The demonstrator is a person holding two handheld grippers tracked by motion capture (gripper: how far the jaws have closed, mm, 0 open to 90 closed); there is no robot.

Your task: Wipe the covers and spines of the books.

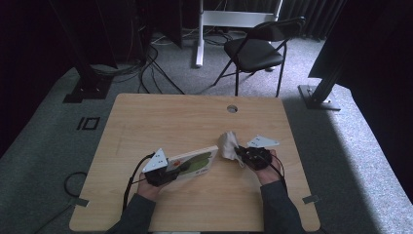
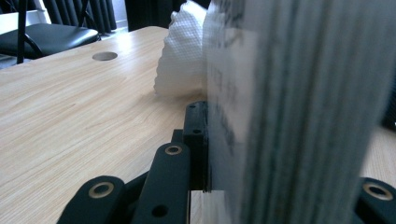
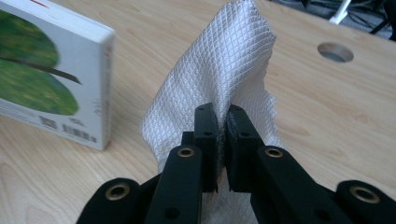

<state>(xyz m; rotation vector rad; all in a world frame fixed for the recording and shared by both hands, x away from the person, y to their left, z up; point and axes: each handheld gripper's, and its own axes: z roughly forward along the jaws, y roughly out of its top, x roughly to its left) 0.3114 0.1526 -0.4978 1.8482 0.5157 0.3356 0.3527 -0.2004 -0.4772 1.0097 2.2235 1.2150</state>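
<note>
— Book position? Near left of the table, held on edge, cover green.

— And its holder?

— Left gripper, jaws clamped across the pages.

— Right gripper?

— Pinched tight on a white cloth, just right of the book.

No legible text; book back shows barcodes, small print too blurred.

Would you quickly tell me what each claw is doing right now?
Left claw: closed on the book.
Right claw: closed on the white paper towel.
</note>
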